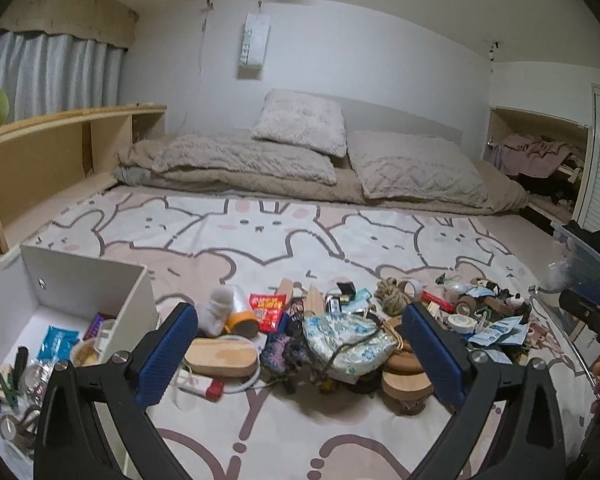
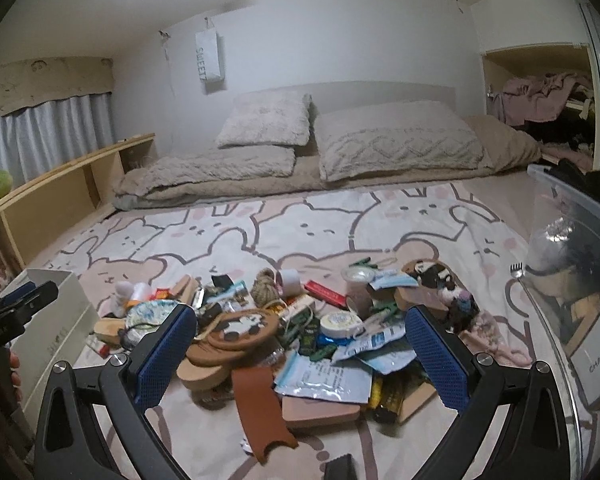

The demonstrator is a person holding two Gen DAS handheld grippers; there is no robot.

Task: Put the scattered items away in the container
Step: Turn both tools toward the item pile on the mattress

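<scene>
The scattered items (image 1: 340, 332) lie piled mid-frame, the white box (image 1: 84, 280) lower left, and both the left gripper (image 1: 300, 352) and right gripper (image 2: 300, 352), wide and empty, might snag tangled cords.

Bed sheet (image 1: 260, 240): carries all items. Pile of scattered items (image 1: 340, 328): centre foreground, on the sheet. Open box (image 1: 80, 280): left of the pile, on the sheet, with small items inside. Clear bin (image 2: 572, 280): right of the pile, holding a carton and other things. Fork (image 2: 516, 270): between pile and bin. Pillows (image 1: 412, 168): behind the pile, at the head of the bed. Shelf unit (image 1: 60, 148): along the left side. Alcove with clothes (image 1: 540, 156): far right, behind the bin.
</scene>
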